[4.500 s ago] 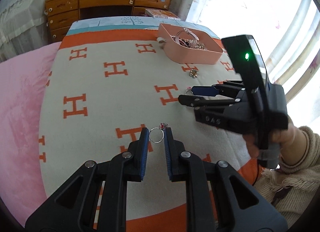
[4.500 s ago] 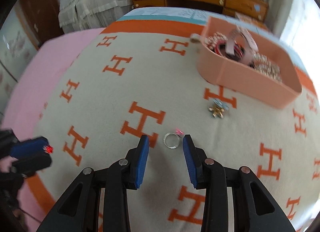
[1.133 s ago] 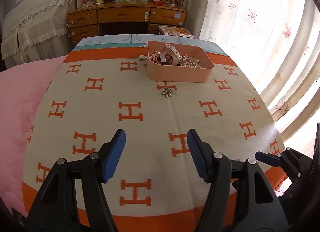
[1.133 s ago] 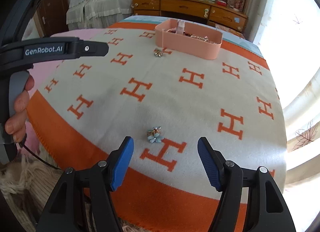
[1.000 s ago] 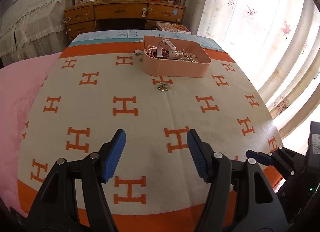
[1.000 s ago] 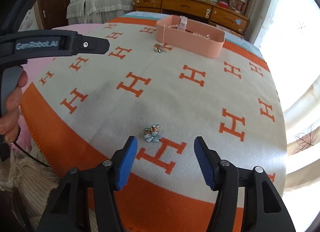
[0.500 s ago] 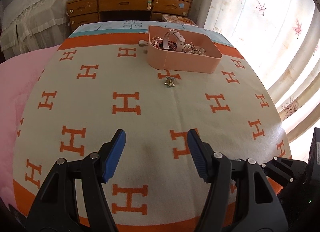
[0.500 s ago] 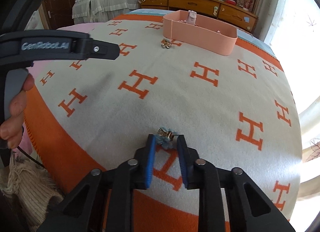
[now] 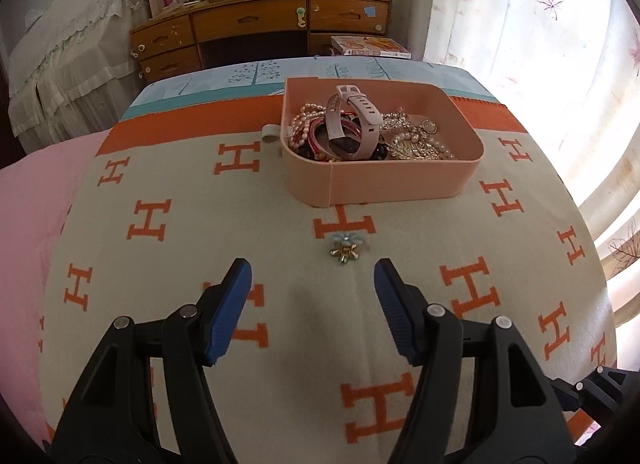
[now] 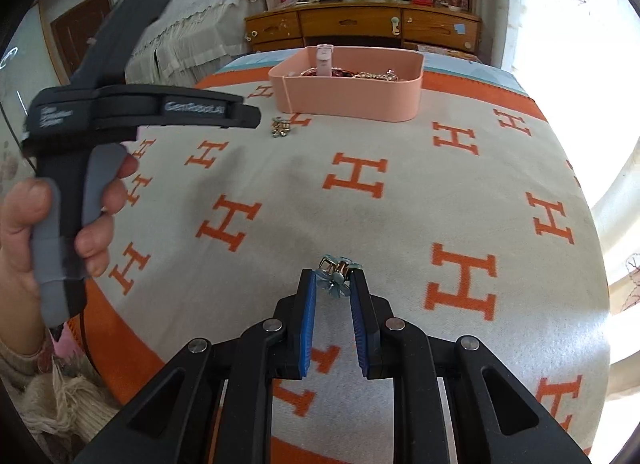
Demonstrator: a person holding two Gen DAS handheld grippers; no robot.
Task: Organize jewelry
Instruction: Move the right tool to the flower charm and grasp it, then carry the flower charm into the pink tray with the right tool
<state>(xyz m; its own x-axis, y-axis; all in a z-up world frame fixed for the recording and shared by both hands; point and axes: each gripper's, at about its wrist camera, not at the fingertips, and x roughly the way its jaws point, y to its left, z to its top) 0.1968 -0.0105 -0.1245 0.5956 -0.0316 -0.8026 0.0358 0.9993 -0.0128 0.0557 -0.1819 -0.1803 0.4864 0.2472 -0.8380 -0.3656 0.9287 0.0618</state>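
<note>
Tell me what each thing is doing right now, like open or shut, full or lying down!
Left gripper: open, holding nothing.
Right gripper: shut on the blue flower clip.
Second flower clip: lying loose on the blanket, near the pink tray.
Pink tray: open-topped, holding piled jewelry.
Watch: standing up in the tray.

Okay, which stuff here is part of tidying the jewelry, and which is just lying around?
Job:
pink tray of jewelry
flower clip in right gripper
second clip ahead of open left gripper

Just there:
blanket
desk
book
</note>
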